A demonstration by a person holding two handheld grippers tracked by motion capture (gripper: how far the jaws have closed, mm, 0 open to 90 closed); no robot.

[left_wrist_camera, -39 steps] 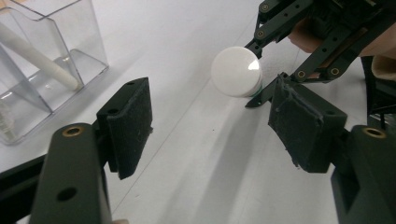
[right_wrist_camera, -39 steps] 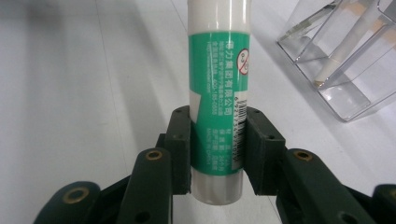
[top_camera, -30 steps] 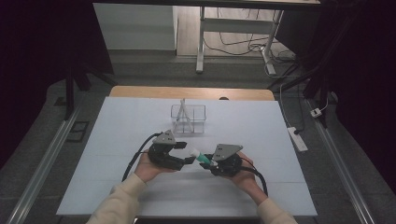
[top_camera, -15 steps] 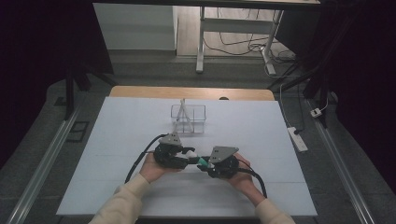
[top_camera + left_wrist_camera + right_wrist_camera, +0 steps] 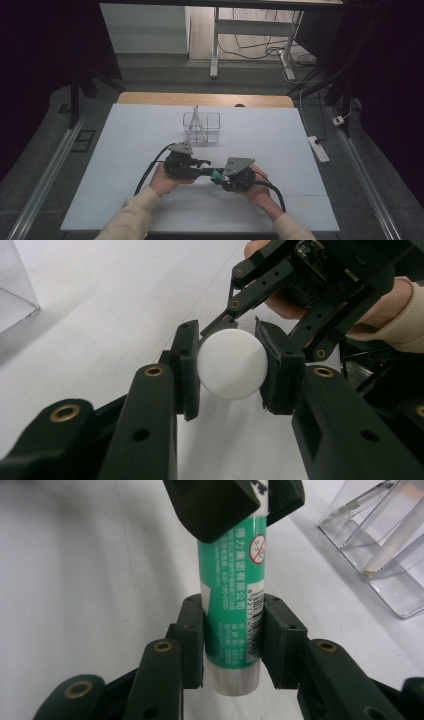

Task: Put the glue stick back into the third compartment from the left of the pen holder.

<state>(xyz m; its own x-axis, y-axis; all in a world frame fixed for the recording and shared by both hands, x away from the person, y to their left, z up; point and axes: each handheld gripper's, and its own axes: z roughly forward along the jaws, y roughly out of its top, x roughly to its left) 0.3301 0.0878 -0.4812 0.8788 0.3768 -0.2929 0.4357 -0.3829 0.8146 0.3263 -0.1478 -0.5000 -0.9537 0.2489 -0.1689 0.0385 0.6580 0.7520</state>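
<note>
— Black jaws of the left gripper are closed on the white round cap of the glue stick; is that correct?

— Yes, in the left gripper view the cap sits between both pads, squeezed from two sides. More to the right, the right gripper holds the green tube at its lower body, jaws tight against it.

— So where is the stick?

— Above the white table, level between the two grippers, near the person's edge. The clear plastic organizer stands apart, farther back.

— Which step is this?

— I think it is the uncapping. Next the grippers should pull apart along the tube's axis, maybe with a small twist, keeping both grips firm so that the cap does not slip.
</note>
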